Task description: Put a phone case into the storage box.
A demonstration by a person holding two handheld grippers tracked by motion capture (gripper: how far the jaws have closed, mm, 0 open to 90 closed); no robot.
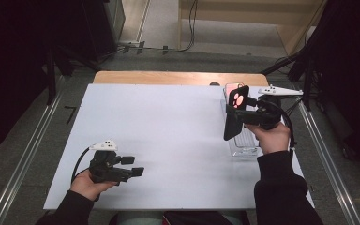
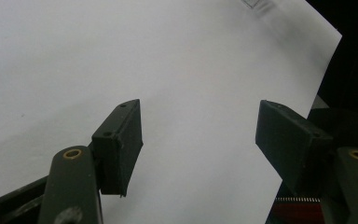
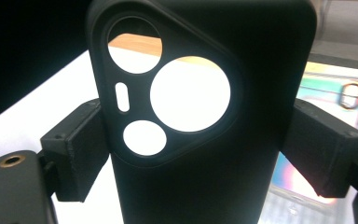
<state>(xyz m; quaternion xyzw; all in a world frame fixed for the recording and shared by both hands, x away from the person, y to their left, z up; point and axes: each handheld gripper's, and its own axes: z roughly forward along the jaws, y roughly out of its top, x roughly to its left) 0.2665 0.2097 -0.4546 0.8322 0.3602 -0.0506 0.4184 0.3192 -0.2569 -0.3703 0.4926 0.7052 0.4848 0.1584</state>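
**Right gripper holds black phone case up over far right of table; left gripper idle, jaws apart**

Right gripper (image 1: pixel 236 115) sits at far right side of the white table (image 1: pixel 168 140), held in the person's right hand (image 1: pixel 274 136). Its jaws are clamped on a black phone case (image 1: pixel 234 112), pads pressing on the case's two long edges. In right gripper view the case (image 3: pixel 205 140) stands upright betw. the two pads, back side to the camera, w/ its camera cutouts showing: one big round hole, two smaller round ones, one small slot. Table surface and wood edge visible thru the holes. In high view the case is lifted clear of the table, tilted a bit, pinkish-red glow showing thru the cutouts.

Just below/behind the case lies a clear plastic tray (image 1: pixel 244 143) on the table, near the right edge. Right gripper view shows a bright, colourful flat thing (image 3: pixel 335 93) behind the case; can't tell what it is.

Left gripper (image 1: pixel 133 166) is at near left of table, in the left hand (image 1: pixel 91 183), well apart from the case. Jaws roughly half open, nothing betw. them; left gripper view shows bare white table betw. the two black pads (image 2: pixel 121 144)
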